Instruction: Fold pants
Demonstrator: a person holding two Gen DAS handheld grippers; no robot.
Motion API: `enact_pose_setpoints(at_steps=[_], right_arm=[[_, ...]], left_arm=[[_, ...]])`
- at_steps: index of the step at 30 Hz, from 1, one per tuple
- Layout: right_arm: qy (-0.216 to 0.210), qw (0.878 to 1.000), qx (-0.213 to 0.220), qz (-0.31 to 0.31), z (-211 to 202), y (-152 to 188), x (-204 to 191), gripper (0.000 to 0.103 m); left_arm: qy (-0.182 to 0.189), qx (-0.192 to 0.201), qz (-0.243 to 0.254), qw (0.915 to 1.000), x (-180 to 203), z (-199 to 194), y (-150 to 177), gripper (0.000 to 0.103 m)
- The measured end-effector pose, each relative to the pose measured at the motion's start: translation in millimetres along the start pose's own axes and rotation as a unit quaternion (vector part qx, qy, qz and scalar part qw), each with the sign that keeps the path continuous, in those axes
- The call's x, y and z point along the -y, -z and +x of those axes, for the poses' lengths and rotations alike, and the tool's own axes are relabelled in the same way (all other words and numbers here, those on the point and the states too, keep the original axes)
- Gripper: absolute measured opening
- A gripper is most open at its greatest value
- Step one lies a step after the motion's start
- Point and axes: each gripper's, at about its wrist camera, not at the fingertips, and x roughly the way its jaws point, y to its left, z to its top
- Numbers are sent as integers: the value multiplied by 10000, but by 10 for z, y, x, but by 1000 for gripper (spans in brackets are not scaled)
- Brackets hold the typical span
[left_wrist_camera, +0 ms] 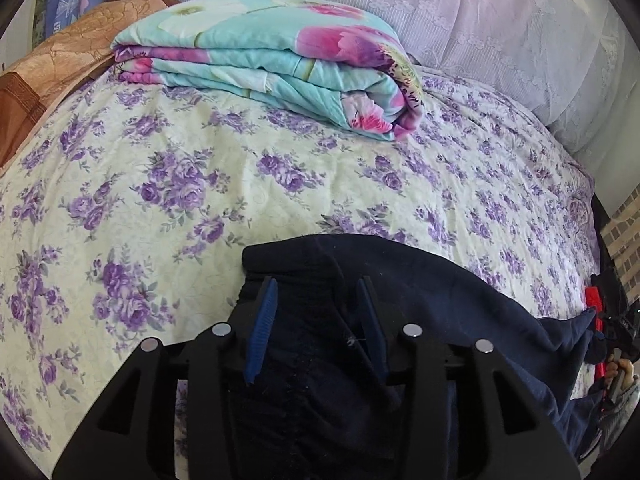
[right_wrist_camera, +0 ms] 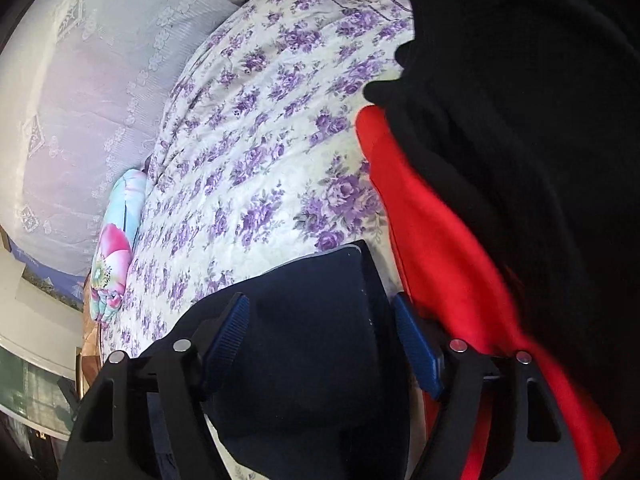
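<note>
Pants (left_wrist_camera: 460, 312): dark navy garment lying on the bed (left_wrist_camera: 200, 184) near its front edge, bunched and creased, not laid flat.
Progress: judged early; no finished flat fold is visible, and smoothing plus the remaining folds are still to do.
Left gripper (left_wrist_camera: 316, 320): blue fingers (left_wrist_camera: 262, 328) set apart with a thick bunch of navy fabric between them; whether they clamp it cannot be told.
Right gripper (right_wrist_camera: 320, 340): fingers spread wide with a navy fabric end between them; pads do not appear to press it.
Surroundings: folded floral quilt (left_wrist_camera: 272, 60) far back on the bed, well apart from the pants; lace pillows (left_wrist_camera: 440, 12) behind it.
Obstructions: red cloth (right_wrist_camera: 432, 240) and black cloth (right_wrist_camera: 520, 120) lie just beside the right gripper and may crowd the folding area.
</note>
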Motion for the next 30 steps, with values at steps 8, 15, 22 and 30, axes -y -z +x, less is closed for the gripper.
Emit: enact_pose_setpoints(at_steps=[8, 15, 22, 30], right_arm=[[-327, 9994, 132, 28, -50, 43, 32, 12], [-294, 9994, 81, 159, -50, 64, 70, 12], [-317, 9990, 45, 310, 10, 74, 123, 12], [-273, 9988, 292, 280, -87, 108, 62, 12]], left_arm=[[115, -162, -59, 9998, 0, 89, -73, 45], [170, -177, -655, 9976, -255, 100, -211, 65], [367, -565, -615, 9958, -278, 392, -210, 72], [593, 173, -681, 9958, -246, 64, -158, 44]])
